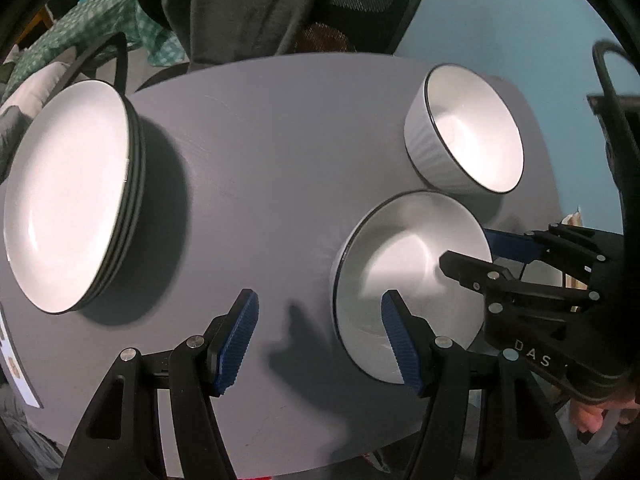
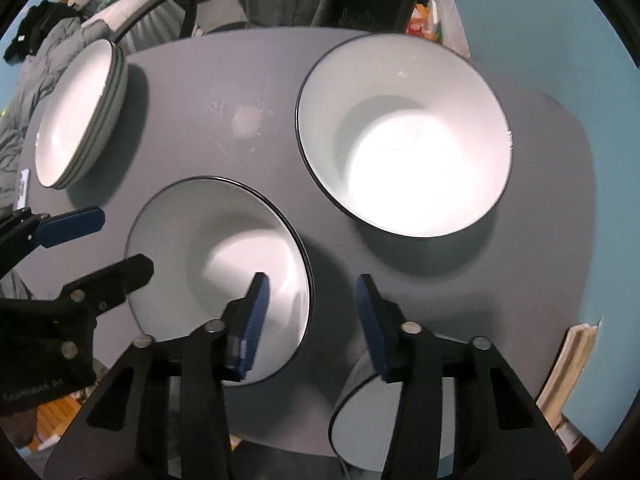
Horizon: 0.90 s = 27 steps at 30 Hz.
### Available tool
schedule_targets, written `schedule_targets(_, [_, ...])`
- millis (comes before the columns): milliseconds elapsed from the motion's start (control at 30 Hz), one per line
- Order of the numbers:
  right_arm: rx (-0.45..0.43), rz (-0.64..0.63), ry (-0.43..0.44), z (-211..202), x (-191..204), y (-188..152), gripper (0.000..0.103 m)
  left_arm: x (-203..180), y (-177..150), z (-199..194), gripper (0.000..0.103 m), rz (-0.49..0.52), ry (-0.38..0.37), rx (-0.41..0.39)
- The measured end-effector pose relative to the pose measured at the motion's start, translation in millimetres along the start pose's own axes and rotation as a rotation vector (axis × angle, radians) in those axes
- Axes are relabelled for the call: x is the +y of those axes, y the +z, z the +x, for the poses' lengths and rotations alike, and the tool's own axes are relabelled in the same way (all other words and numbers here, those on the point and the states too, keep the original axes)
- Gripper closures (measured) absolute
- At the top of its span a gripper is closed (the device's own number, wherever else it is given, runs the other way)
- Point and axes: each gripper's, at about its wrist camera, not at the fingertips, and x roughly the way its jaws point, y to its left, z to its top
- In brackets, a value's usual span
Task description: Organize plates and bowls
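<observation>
The shallow white bowl with a thin black rim (image 2: 218, 276) is sitting on the round grey desk (image 2: 256, 120), and both grippers are hanging over it, pointing steeply down. The relation that matters is how its rim is running between the blue ribbed fingers (image 2: 256, 320) of the right gripper (image 2: 312, 320). In the right wrist view, one finger is lying over the inside of the bowl and the other over the bare desk just outside, so the near-right arc of the rim is passing through the gap. The fingers are standing partly open, with nothing pressed between them; I judge they are straddling the wall without yet gripping it.

The left gripper (image 1: 320, 344) is standing wider open and holding nothing. In the left wrist view, one of its fingers is overlapping the bowl's left edge, while the other is hanging over bare desk well to the left. The right hand therefore appears better lined up for a pinch on the rim.

The deeper white bowl with a black rim (image 2: 404, 136) is sitting just beyond the shallow one, close but apart in the right view. The stack of white plates with dark edges (image 2: 80, 112) is resting well apart at the far left of the desk. A further rimmed white dish (image 2: 360, 420) is showing under the right gripper at the desk's near edge; what it is, I cannot tell.
</observation>
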Motion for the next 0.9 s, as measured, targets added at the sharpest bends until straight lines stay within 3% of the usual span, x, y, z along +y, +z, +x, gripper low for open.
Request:
schedule_targets(200, [0.015, 0.043, 0.042, 7, 0, -2, 0.080, -6, -1, 13, 0.039, 0.017, 0.001, 0.037])
schedule_targets(300, [0.021, 0.071, 0.047, 11, -4, -4, 0.086, -8, -3, 14, 0.047, 0.026, -0.006, 0.036])
schedule_targets(433, [0.026, 0.115, 0.063, 14, -7, -10, 0.089, -6, 1, 22, 0.074, 0.033, -0.001, 0.077])
schedule_targets(467, [0.028, 0.123, 0.067, 14, -8, -11, 0.089, -6, 2, 25, 0.077, 0.032, 0.002, 0.091])
schedule_targets(633, [0.041, 0.151, 0.073, 15, -5, -20, 0.089, -1, 2, 28, 0.082, 0.020, -0.014, 0.108])
schedule_targets(900, [0.058, 0.175, 0.137, 14, 10, -28, 0.091, 14, -7, 21, 0.082, 0.017, -0.001, 0.120])
